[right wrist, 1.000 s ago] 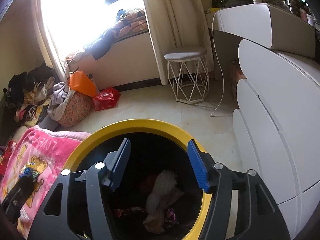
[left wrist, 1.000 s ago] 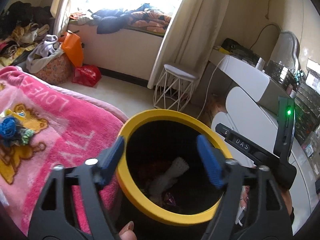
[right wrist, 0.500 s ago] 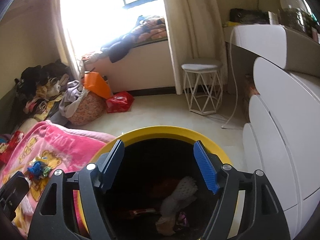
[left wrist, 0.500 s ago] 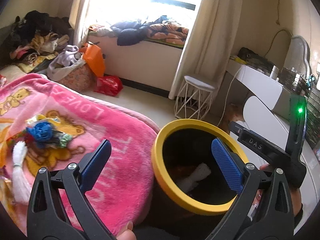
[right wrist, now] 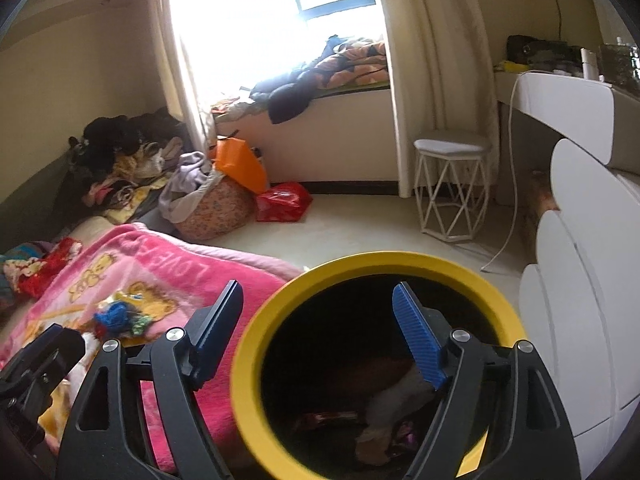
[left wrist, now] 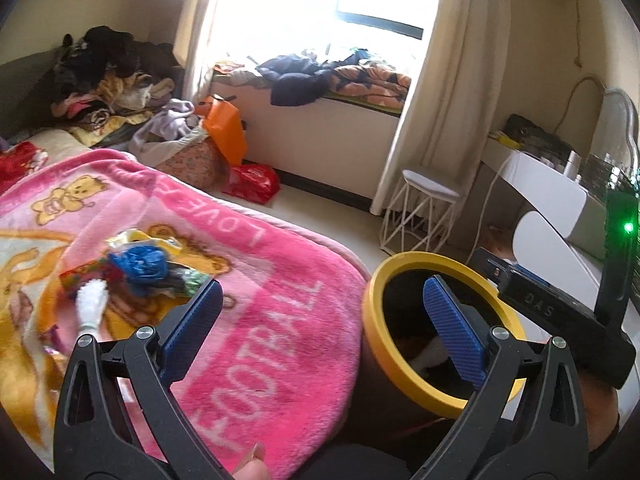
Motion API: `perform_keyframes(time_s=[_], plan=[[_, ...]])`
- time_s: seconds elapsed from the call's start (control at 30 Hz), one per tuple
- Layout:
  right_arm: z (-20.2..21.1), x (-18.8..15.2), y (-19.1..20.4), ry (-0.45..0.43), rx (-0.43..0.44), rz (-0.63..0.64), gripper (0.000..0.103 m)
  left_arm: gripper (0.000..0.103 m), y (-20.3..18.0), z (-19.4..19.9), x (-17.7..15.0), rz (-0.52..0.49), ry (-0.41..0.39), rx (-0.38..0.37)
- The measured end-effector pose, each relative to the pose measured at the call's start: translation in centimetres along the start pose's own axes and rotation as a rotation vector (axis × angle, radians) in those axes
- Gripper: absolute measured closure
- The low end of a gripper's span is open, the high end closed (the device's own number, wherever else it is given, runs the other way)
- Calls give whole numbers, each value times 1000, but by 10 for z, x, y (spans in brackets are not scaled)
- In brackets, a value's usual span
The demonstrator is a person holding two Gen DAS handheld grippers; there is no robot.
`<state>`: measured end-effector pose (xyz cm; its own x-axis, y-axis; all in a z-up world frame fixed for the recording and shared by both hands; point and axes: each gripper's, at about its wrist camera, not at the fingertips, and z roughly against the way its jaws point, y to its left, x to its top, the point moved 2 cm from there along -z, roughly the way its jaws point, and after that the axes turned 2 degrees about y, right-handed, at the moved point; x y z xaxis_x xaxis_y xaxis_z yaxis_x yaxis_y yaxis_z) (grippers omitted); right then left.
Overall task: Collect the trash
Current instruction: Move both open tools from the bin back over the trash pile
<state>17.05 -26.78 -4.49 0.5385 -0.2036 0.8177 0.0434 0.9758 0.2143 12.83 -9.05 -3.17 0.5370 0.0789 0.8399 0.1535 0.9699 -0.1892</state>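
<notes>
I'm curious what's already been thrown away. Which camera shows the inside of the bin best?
The right wrist view: it looks down into the bin, showing wrappers at the bottom. The left wrist view sees the bin side-on, its inside mostly dark.

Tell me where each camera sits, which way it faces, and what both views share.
Left wrist: sits on the left claw, facing the pink blanket and its trash pile; a thumb tip and the right claw's body show.
Right wrist: sits on the right claw, looking into the yellow-rimmed bin; the left claw's body shows.
Shared: bin, blanket, trash pile, white stool.
</notes>
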Motion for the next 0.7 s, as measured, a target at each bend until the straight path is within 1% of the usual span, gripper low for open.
perform_keyframes(time_s=[0.17, 0.43, 0.57, 0.7], plan=[[3, -5, 20, 0, 15, 39, 28, 11, 15, 9, 3, 11, -25, 40], [5, -9, 48, 0, 55, 96, 28, 11, 43, 20, 3, 47, -44, 88], [3, -12, 65, 13, 100, 118, 28, 11, 57, 24, 2, 77, -47, 111], [-1, -13, 77, 44, 148, 105, 28, 11, 73, 26, 3, 102, -49, 137]])
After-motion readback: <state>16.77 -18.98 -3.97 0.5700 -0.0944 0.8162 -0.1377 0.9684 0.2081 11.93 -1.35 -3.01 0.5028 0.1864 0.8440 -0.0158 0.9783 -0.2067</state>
